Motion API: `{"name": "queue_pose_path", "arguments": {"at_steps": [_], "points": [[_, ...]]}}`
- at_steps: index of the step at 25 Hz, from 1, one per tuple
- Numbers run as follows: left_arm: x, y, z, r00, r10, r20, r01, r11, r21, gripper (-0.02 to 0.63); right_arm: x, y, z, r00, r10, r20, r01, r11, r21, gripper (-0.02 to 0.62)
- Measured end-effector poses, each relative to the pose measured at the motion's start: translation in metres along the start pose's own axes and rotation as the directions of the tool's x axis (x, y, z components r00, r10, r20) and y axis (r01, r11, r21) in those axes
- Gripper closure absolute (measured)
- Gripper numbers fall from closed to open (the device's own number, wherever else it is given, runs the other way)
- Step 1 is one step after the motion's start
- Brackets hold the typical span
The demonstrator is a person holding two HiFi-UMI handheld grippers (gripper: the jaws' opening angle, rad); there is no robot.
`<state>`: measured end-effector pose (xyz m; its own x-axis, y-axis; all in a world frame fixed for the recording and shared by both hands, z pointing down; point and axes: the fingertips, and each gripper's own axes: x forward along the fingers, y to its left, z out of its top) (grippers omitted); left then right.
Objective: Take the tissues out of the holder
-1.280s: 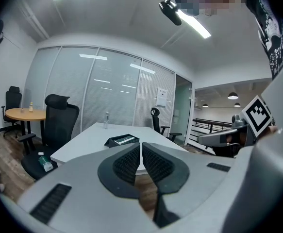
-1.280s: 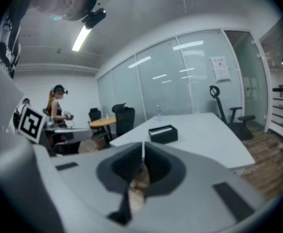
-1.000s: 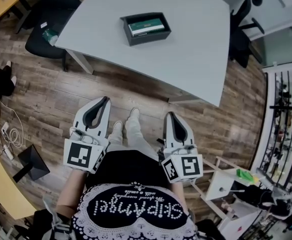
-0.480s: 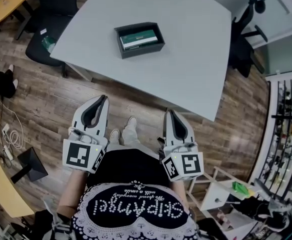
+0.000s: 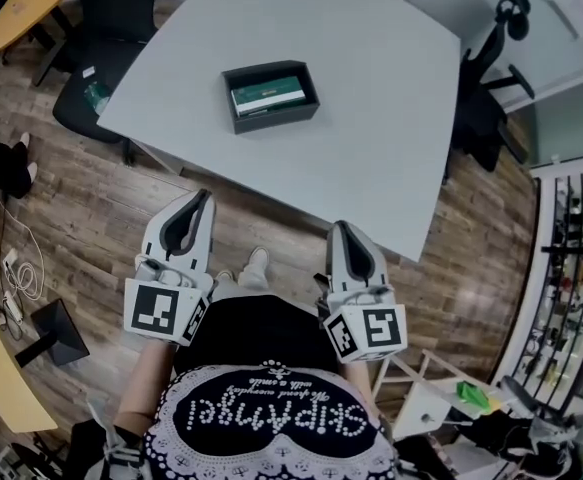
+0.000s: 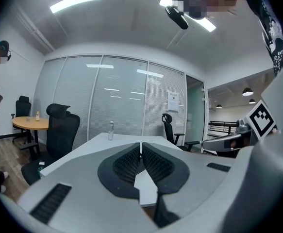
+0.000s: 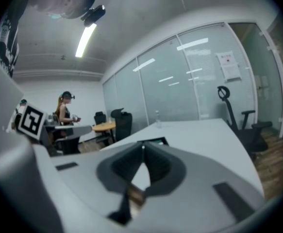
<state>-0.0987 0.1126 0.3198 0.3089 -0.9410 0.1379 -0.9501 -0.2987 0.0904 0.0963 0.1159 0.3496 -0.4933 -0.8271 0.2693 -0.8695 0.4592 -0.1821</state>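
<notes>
L gripper (image 5: 205,200): jaws together, nothing btwn. R gripper (image 5: 339,228): same, tips touching, empty. Both low over wood floor (image 5: 91,203), short of the white table (image 5: 371,138). Black holder (image 5: 233,108) on table w/ green tissue pack (image 5: 267,93) inside, well apart from both.

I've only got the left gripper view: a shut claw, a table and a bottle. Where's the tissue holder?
Observer: The head view shows the black holder sitting on the white table, toward its left side in that view.
Operator: Anything in it?
Observer: Yes, a green tissue pack lies flat inside it.
Operator: What about the other claw's jaws?
Observer: The right gripper view shows the right claw shut, with nothing between its jaws.
</notes>
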Motion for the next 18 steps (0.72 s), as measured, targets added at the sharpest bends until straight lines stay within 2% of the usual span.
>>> {"name": "queue_pose_path", "arguments": {"at_steps": [5,11,18], "points": [[0.008,-0.006,0.007,1.000,0.015,0.022,-0.015,1.000,0.005,0.565,0.005,-0.009,0.004,1.000,0.020,0.009,-0.020,1.000,-0.004,0.560],[0.006,-0.008,0.002,0.999,0.041,0.009,-0.041,0.999,-0.002,0.566,0.007,-0.012,0.002,0.999,0.041,0.002,-0.041,0.999,0.002,0.560],[0.007,-0.014,0.008,0.999,0.041,0.022,-0.041,0.999,0.000,0.565,0.003,-0.017,-0.003,1.000,0.028,-0.008,-0.028,0.999,0.020,0.560]]}}
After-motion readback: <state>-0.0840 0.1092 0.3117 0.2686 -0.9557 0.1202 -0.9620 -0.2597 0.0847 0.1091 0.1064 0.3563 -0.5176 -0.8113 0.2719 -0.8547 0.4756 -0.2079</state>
